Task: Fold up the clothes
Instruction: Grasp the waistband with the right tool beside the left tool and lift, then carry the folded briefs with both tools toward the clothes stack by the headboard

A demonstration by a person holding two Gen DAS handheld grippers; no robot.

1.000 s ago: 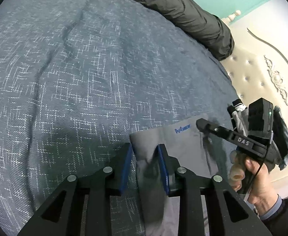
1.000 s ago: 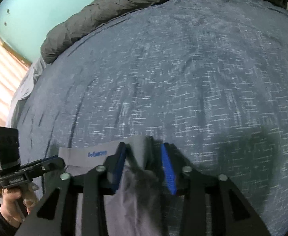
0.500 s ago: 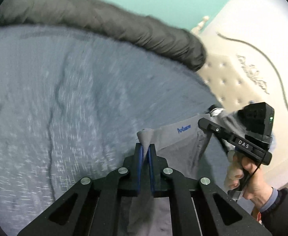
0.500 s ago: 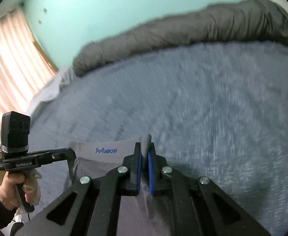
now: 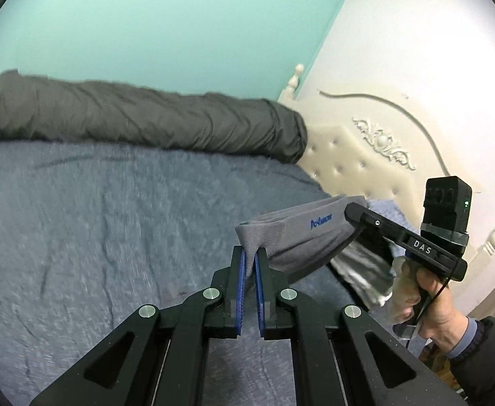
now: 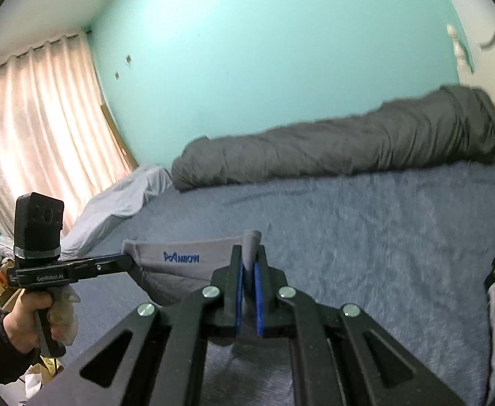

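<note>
A grey garment (image 5: 301,237) with a blue logo on its waistband hangs stretched in the air between my two grippers, above the blue-grey bed (image 5: 95,237). My left gripper (image 5: 249,257) is shut on one end of the waistband. My right gripper (image 6: 248,264) is shut on the other end of the garment (image 6: 193,260). In the left wrist view the right gripper (image 5: 352,211) shows at the right, pinching the band. In the right wrist view the left gripper (image 6: 129,262) shows at the left, pinching the band. The rest of the cloth hangs below, mostly hidden by the fingers.
A rolled dark grey duvet (image 5: 139,121) lies along the far side of the bed against the teal wall. A cream tufted headboard (image 5: 359,155) stands at the right. A folded striped cloth (image 5: 362,270) lies near it. Curtains (image 6: 44,128) and clutter are at the left.
Both grippers closed on the waistband ends, then lifted the garment off the bed. The views tilted up from the bedspread to the wall.
</note>
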